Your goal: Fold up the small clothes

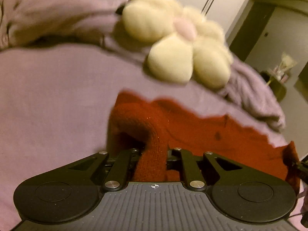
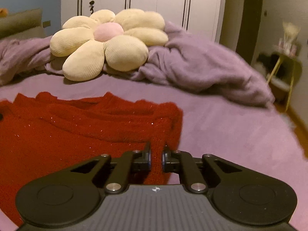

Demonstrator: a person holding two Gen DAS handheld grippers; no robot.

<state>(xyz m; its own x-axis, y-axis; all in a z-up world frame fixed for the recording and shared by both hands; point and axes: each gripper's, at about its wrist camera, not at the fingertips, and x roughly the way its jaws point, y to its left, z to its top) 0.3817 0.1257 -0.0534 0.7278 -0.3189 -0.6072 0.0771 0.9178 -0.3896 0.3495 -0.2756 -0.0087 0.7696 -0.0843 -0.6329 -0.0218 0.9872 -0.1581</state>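
Note:
A red knitted garment (image 2: 80,127) lies spread on the purple bed sheet (image 2: 231,134). In the left wrist view the same red garment (image 1: 202,132) shows, and my left gripper (image 1: 153,154) is shut on a raised fold of it, which hides the fingertips. My right gripper (image 2: 156,156) is shut on the garment's right edge, with red cloth between the nearly closed jaws. The tip of the right gripper shows at the far right of the left wrist view (image 1: 300,169), at the garment's other end.
A cream flower-shaped cushion (image 2: 104,40) with a pink centre lies at the back of the bed, beside a bunched purple blanket (image 2: 202,63). White wardrobe doors (image 2: 154,0) stand behind. A small yellow-framed side table (image 2: 284,71) stands beyond the bed's right edge.

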